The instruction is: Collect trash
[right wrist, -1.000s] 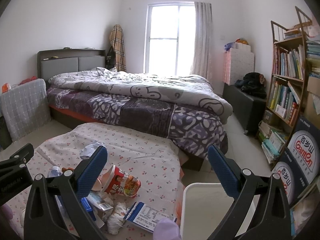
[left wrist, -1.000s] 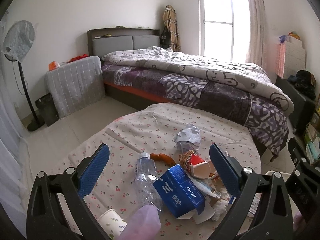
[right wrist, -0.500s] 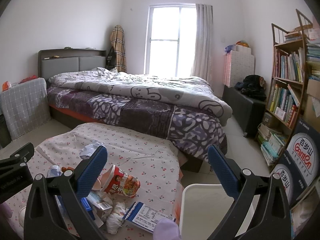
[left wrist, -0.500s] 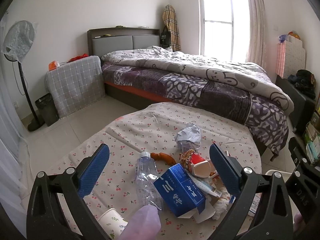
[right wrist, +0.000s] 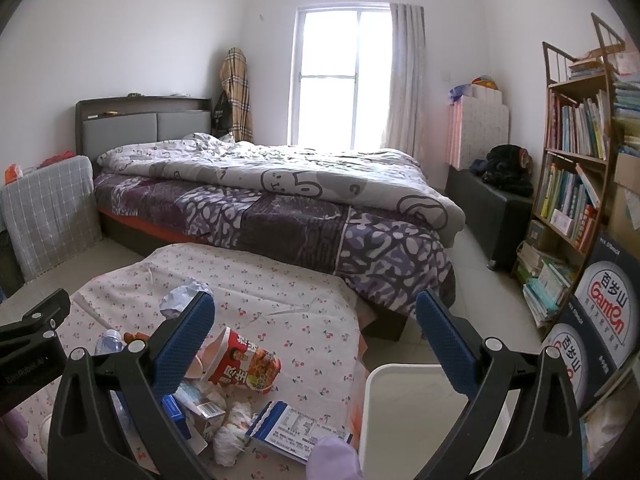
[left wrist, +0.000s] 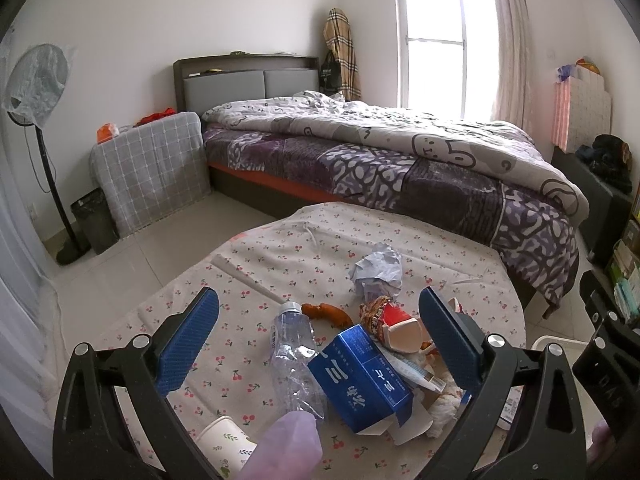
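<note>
A crushed clear plastic bottle (left wrist: 294, 354), neck pointed away, and a glossy blue carton (left wrist: 360, 376) are framed by the wide-spread, empty left gripper (left wrist: 318, 338) and right gripper (right wrist: 316, 340).

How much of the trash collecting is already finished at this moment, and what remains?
Nothing looks collected yet: what shows of the white bin is bare. In hand: nothing; the left gripper and right gripper are both open above the table. Left to do: the plastic bottle, blue carton, noodle cup, crumpled paper and paper cup all lie on the cherry-print cloth.
</note>
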The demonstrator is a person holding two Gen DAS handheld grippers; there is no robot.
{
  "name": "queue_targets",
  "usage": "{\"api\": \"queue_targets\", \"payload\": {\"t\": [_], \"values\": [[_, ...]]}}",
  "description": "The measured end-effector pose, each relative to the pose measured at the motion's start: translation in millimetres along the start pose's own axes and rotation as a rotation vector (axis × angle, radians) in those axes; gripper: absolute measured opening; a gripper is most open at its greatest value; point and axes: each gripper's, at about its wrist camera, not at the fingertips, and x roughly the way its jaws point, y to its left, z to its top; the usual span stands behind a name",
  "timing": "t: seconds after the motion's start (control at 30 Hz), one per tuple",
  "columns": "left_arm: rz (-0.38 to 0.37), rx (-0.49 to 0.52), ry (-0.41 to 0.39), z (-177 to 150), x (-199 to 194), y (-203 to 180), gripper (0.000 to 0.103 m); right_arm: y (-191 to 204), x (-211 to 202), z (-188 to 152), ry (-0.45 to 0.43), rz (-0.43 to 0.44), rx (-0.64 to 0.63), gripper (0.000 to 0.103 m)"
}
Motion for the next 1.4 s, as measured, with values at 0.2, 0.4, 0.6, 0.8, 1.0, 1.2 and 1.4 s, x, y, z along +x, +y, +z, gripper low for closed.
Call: {"api": "queue_targets", "payload": {"t": [0.2, 0.4, 0.6, 0.8, 1.0, 1.2, 1.4], "values": [[0.002, 0.002, 0.007, -6, -2, 3, 0.096, 0, 0, 0, 0.003, 0.002, -0.001, 0.098], [0.002, 0.003, 0.009, -6, 1, 3, 0.096, 0, 0, -1, 0.006, 0.004, -0.007, 0.098], [0.015, 0.005, 0.025, -5, 5, 8, 0.096, 2, 2, -1, 0.025, 0.01, -0.008, 0.098], [0.111, 0.021, 0.11, -10, 12, 28, 0.096, 13, 8, -3, 0.085, 0.035, -0.062, 0.098], [0.149, -0.021, 0.295, -19, 21, 68, 0.096, 32, 30, -15, 0.24, 0.066, -0.188, 0.098], [0.124, -0.178, 0.57, -48, 35, 121, 0.096, 29, 54, -23, 0.41, 0.115, -0.145, 0.098], [0.045, -0.397, 0.826, -89, 70, 142, 0.096, 31, 64, -27, 0.476, 0.159, -0.106, 0.098]]}}
